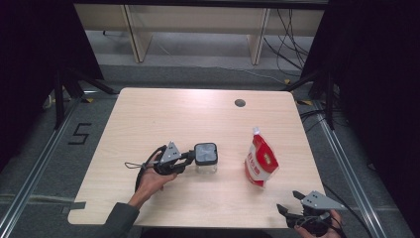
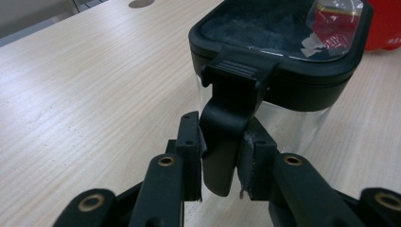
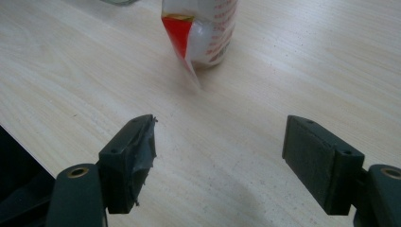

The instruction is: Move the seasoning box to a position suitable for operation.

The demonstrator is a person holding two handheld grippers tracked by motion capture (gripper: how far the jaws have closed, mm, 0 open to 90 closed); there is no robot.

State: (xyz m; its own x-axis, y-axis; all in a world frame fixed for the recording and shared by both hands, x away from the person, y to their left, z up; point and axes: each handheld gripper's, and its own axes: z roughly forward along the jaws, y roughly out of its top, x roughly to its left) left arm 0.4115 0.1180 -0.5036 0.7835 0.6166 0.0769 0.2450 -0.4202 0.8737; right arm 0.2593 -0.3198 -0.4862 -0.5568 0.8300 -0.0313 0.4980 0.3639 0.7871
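Black jaws of the left gripper (image 2: 220, 156) clamped on the flap latch (image 2: 226, 127) hanging from the lid (image 2: 279, 52) of a clear container (image 2: 283, 123), one pad on each side of the flap. Same grip from the high view: left gripper (image 1: 190, 157) lying level, touching the near-left side of the container (image 1: 206, 158), left hand (image 1: 156, 176) wrapped around its body, sleeve (image 1: 119, 220) entering from the bottom edge. Container upright near the middle of the light wooden table (image 1: 163, 114), black lid on, clear panel in the lid catching a red reflection.

Red-and-white pouch (image 1: 261, 161) standing upright to the right of the container, clearly apart from it, white spout at the top. Pouch (image 3: 201, 30) again ahead of the right gripper (image 3: 220, 151), whose jaws stand wide apart over bare wood with nothing between them. Right gripper (image 1: 292, 201) at the table's near right corner, just short of the pouch and not touching it, grey three-cornered plate on top, right hand (image 1: 317, 225) partly cut off by the bottom edge. Small round hole (image 1: 240, 103) in the tabletop near the far edge.
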